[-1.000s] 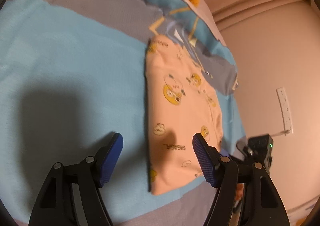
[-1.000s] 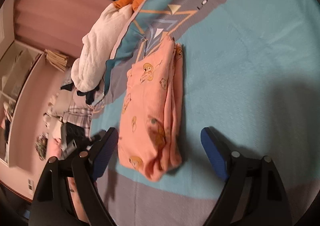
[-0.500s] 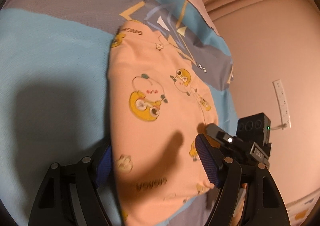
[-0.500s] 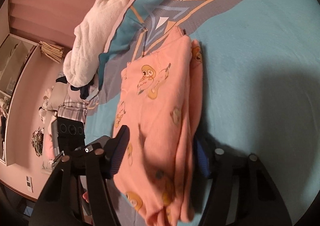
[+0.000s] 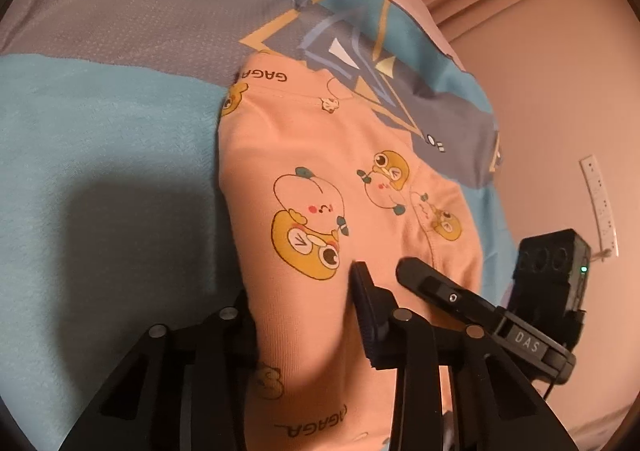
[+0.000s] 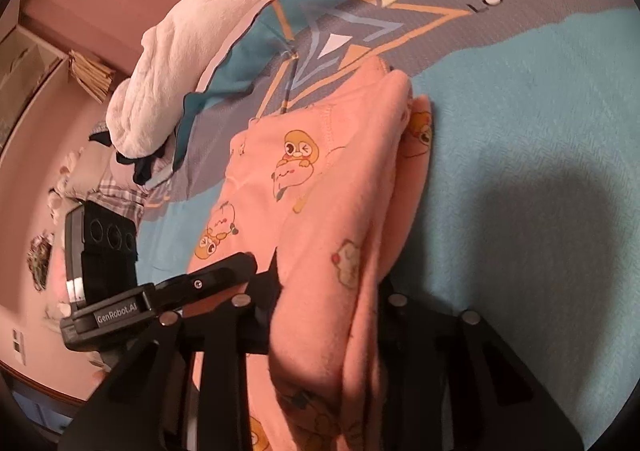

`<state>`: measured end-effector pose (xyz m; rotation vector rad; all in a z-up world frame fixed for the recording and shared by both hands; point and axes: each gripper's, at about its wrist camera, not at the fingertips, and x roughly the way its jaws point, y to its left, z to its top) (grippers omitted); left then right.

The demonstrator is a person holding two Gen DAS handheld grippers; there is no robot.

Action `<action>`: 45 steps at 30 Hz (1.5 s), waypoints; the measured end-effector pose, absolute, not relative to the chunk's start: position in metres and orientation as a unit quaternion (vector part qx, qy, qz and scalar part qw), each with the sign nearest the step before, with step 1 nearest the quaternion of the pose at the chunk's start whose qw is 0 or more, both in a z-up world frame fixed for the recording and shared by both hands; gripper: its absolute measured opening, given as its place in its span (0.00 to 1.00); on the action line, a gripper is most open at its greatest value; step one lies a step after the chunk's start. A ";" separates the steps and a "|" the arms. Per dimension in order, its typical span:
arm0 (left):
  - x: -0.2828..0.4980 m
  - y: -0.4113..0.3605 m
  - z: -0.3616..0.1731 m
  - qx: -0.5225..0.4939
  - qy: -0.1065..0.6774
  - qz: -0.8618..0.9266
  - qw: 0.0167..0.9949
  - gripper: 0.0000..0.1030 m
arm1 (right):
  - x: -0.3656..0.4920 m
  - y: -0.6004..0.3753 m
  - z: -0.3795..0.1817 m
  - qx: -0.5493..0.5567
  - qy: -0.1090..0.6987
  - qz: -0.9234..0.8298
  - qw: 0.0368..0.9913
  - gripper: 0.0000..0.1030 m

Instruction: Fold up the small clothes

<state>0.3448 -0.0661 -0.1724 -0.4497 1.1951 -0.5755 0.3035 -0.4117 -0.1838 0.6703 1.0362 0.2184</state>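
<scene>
The pink printed garment (image 5: 320,187) lies on the blue and grey bedspread (image 5: 100,139), already folded lengthwise into a narrow strip with several layers stacked along one long edge, and both grippers have taken its near end. The left gripper (image 5: 304,315) is closed down on the cloth, one finger out of sight beneath the fabric and the other pressing on top; the right gripper (image 6: 328,291) is likewise nipped onto the thick bundle of layers, its fingers mostly buried by the pink cloth that spills over them. In each view the other tool shows alongside, so the two grips sit close together on the same short edge (the far end, with its stitched hem, rests near the star pattern on the bedspread). The step in hand looks like the crosswise fold: near end seized, ready to be carried over. The next move calls for lifting both grips together, keeping the stacked layers from sliding apart, and laying the near edge squarely toward the far hem. A white plush blanket (image 6: 180,51) is heaped well beyond.
</scene>
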 end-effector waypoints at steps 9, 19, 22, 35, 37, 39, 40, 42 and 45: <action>0.324 -0.079 -0.148 -0.134 0.520 -0.242 0.808 0.20 | 0.289 -0.388 -0.155 0.250 0.457 0.091 0.849 0.24; 0.273 -0.083 -0.127 -0.086 0.490 -0.242 0.833 0.19 | 0.242 -0.369 -0.133 0.237 0.434 0.100 0.863 0.24; 0.252 -0.086 -0.121 -0.063 0.480 -0.239 0.842 0.19 | 0.223 -0.362 -0.128 0.236 0.430 0.104 0.865 0.24; 0.160 -0.075 -0.090 -0.020 0.444 -0.238 0.864 0.19 | 0.133 -0.327 -0.089 0.209 0.403 0.119 0.883 0.24; 0.145 -0.072 -0.083 -0.020 0.439 -0.237 0.866 0.19 | 0.120 -0.321 -0.081 0.200 0.399 0.121 0.886 0.24; 0.130 -0.069 -0.078 -0.020 0.434 -0.236 0.869 0.19 | 0.107 -0.314 -0.072 0.190 0.395 0.124 0.890 0.24; 0.124 -0.067 -0.075 -0.020 0.432 -0.236 0.870 0.19 | 0.100 -0.310 -0.068 0.186 0.393 0.126 0.892 0.24; 0.111 -0.064 -0.071 -0.021 0.426 -0.234 0.874 0.19 | 0.089 -0.305 -0.062 0.183 0.391 0.129 0.893 0.24; 0.095 -0.059 -0.065 -0.023 0.422 -0.231 0.876 0.20 | 0.071 -0.296 -0.053 0.176 0.386 0.136 0.895 0.24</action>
